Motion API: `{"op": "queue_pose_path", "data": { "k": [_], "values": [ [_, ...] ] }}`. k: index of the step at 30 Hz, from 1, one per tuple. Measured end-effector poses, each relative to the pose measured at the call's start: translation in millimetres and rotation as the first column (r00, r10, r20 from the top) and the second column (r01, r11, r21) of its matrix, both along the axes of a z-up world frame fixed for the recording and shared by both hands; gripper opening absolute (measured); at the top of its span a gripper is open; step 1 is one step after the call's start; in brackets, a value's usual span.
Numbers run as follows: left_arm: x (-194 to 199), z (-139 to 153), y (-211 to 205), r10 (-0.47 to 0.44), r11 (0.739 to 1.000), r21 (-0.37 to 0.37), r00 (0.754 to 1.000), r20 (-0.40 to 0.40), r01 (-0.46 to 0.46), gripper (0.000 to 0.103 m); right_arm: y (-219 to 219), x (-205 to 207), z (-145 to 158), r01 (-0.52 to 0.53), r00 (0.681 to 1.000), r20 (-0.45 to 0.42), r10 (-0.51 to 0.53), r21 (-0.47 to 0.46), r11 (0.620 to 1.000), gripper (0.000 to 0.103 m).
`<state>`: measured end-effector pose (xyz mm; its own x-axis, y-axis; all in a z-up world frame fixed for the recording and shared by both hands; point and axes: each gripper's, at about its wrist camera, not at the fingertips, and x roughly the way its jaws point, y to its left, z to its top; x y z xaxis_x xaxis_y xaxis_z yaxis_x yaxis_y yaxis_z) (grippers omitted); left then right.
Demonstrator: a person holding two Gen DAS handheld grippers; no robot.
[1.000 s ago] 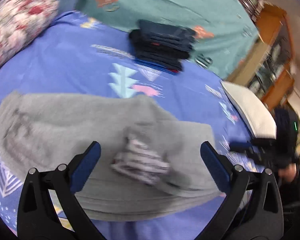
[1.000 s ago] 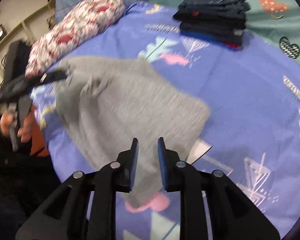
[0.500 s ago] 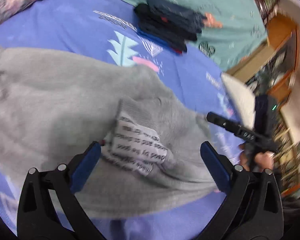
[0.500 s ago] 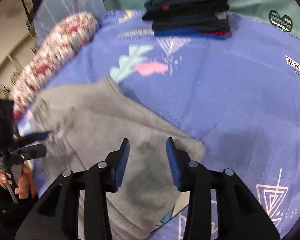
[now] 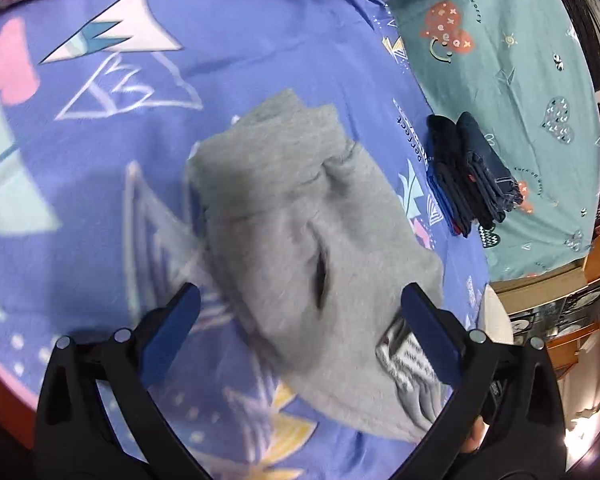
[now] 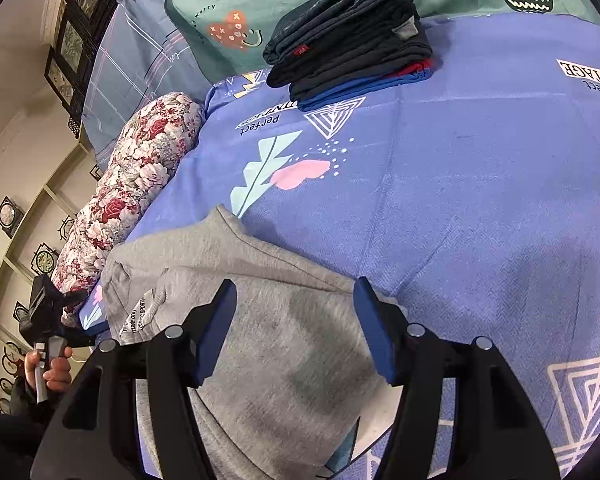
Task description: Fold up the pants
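Now | grey sweatpants (image 6: 284,344) lower centre, under both grippers | left gripper (image 5: 300,320) jaws wide, empty | right gripper (image 6: 294,320) jaws just opening, touching nothing

The grey pants (image 6: 284,364) run off the right-wrist view's bottom edge.

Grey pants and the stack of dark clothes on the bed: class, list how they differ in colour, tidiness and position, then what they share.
The grey pants are light grey; the stack of dark clothes is navy and black with blue and red edges. The grey pants are one loosely folded, rumpled garment; the stack holds several neatly folded pieces. The pants lie near, under the open right claw; the stack sits far off by the teal cover. Both rest on the blue patterned bedspread.
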<state>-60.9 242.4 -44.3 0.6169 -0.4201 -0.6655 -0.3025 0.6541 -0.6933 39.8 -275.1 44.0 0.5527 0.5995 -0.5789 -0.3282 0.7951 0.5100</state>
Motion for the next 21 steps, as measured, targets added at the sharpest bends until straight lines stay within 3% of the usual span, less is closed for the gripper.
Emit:
{"op": "queue_pose_path", "data": {
  "k": [4,7,8,10,12,13,15,16,18,20,21],
  "values": [
    [31,-3,-16,0.013,1.000,0.021,1.000,-0.011,-0.013,0.101,-6,-6,1,0.008,1.000,0.006,-0.008,0.005,1.000,0.062],
    [32,-2,-18,0.056,0.998,0.019,0.997,0.046,-0.057,0.097,-6,-8,0,0.009,1.000,0.013,-0.009,0.005,1.000,0.062],
    [32,-2,-21,0.049,0.998,0.024,0.997,0.058,-0.050,0.088,-6,-8,0,0.009,1.000,0.014,-0.009,0.006,1.000,0.062],
    [30,-6,-23,0.040,0.999,0.027,0.998,0.054,-0.042,0.049,-7,-8,0,0.011,1.000,0.014,-0.011,0.010,1.000,0.062],
    [28,-12,-15,0.062,0.998,-0.019,0.996,0.059,-0.061,0.040,-7,-8,0,0.013,1.000,0.015,-0.013,0.011,1.000,0.062],
    [28,-15,-10,0.072,0.995,-0.077,0.995,0.062,-0.068,0.041,-7,-8,-1,0.014,1.000,0.015,-0.014,0.010,1.000,0.062],
    [30,-20,-4,0.081,0.986,-0.150,0.994,0.067,-0.070,0.057,-7,-8,-1,0.014,1.000,0.015,-0.015,0.007,1.000,0.062],
    [33,-17,-5,0.072,0.984,-0.167,0.994,0.080,-0.058,0.072,-7,-8,-1,0.015,1.000,0.016,-0.015,0.007,1.000,0.062],
    [40,-8,-15,0.048,0.991,-0.131,0.994,0.094,-0.036,0.082,-8,-9,-1,0.019,1.000,0.017,-0.019,0.006,1.000,0.062],
    [41,0,-27,0.034,0.998,-0.048,0.994,0.103,-0.029,0.061,-9,-9,0,0.026,0.999,0.020,-0.026,0.006,1.000,0.062],
    [41,6,-34,0.012,1.000,-0.004,0.993,0.116,-0.012,0.026,-10,-10,1,0.032,0.999,0.022,-0.032,0.005,0.999,0.062]
  ]
}}
